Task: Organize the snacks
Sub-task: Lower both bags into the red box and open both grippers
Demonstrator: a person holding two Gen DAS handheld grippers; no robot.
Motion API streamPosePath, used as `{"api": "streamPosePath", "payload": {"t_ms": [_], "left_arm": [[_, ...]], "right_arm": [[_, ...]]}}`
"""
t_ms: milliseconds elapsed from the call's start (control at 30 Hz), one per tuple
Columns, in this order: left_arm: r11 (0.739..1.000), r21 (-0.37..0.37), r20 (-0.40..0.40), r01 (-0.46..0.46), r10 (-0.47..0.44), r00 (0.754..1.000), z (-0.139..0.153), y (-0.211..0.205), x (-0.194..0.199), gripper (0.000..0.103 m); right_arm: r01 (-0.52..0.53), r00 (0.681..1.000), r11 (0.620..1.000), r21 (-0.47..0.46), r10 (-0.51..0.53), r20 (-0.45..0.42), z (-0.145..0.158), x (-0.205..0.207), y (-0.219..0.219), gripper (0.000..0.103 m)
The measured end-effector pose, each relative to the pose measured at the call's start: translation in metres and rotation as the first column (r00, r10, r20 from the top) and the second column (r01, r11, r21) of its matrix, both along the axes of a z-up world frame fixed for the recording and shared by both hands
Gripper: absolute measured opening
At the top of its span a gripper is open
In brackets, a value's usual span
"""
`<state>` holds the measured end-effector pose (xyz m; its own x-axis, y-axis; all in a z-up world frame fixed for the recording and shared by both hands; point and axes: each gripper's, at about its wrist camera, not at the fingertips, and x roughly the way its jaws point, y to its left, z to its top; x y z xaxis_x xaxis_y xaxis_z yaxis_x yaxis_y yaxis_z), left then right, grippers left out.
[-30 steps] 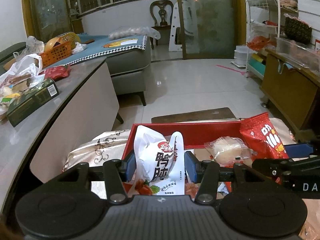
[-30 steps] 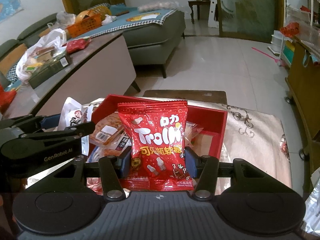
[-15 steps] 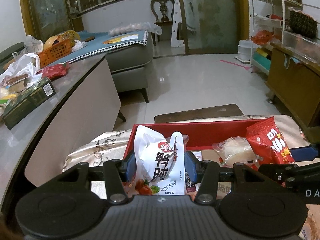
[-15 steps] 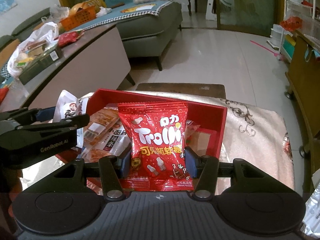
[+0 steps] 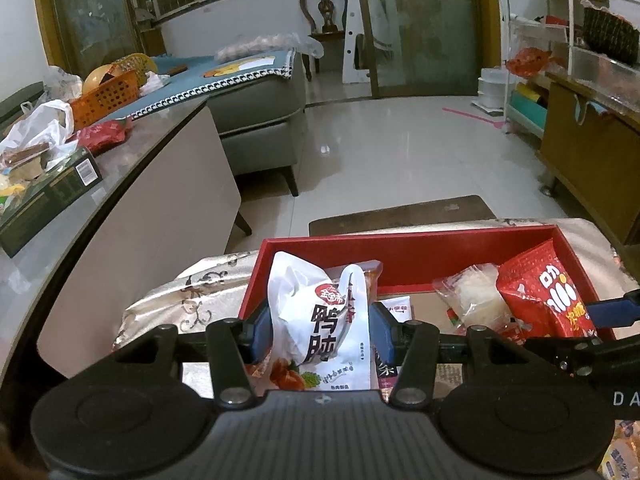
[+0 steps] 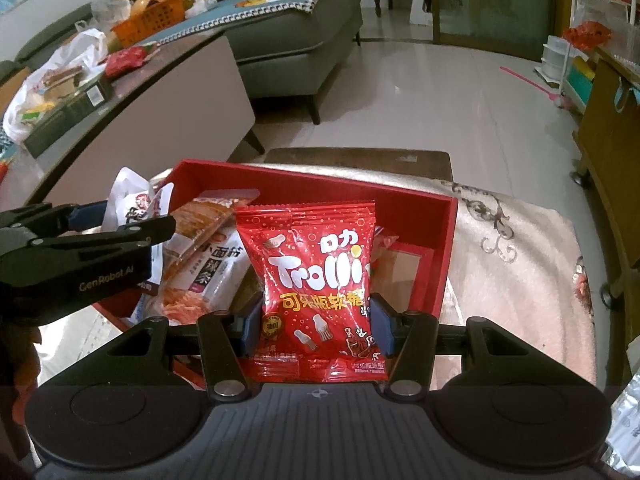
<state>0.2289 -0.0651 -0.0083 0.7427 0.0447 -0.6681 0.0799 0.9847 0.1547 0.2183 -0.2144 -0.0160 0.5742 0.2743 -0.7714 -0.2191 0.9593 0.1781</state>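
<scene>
The left gripper (image 5: 319,334) is clamped on a white snack bag (image 5: 320,320) with black Chinese lettering, its blue pads pressing both sides of the bag, which stands upright over the left end of the red box (image 5: 400,256). The right gripper (image 6: 316,326) is clamped the same way on a red Trolli candy bag (image 6: 316,280), held upright above the middle of the red box (image 6: 440,256); in the left wrist view that candy bag (image 5: 548,300) shows at the box's right end.

Inside the red box, a clear packet with a pale cake (image 5: 476,296) lies just beside the candy bag, and an orange and white noodle-snack packet (image 6: 208,256) lies toward the left wall, behind the left gripper (image 6: 120,236) as the right wrist view shows it. The red box sits on a pale patterned cloth (image 6: 512,248) that covers a low table.

To the left of the red box, well apart, runs a long grey counter (image 5: 132,176) with a dark green carton (image 5: 48,196), a white plastic bag (image 5: 36,132) and an orange basket (image 5: 108,96). Beyond the red box lie a brown mat (image 5: 400,214), pale floor tiles and a grey sofa (image 5: 260,120)
</scene>
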Motion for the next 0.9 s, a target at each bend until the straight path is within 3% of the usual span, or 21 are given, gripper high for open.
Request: {"api": "streamPosePath", "payload": {"t_ms": [733, 900], "left_arm": [[1.000, 0.006, -0.062, -0.001, 0.002, 0.998, -0.018, -0.001, 0.016, 0.044], [1.000, 0.015, -0.055, 0.001, 0.000, 0.998, -0.016, -0.002, 0.015, 0.054]], "right_arm": [[-0.007, 0.999, 1.000, -0.011, 0.006, -0.050, -0.018, 0.013, 0.004, 0.065], [-0.006, 0.999, 1.000, -0.008, 0.006, -0.049, -0.017, 0.013, 0.003, 0.068]]}}
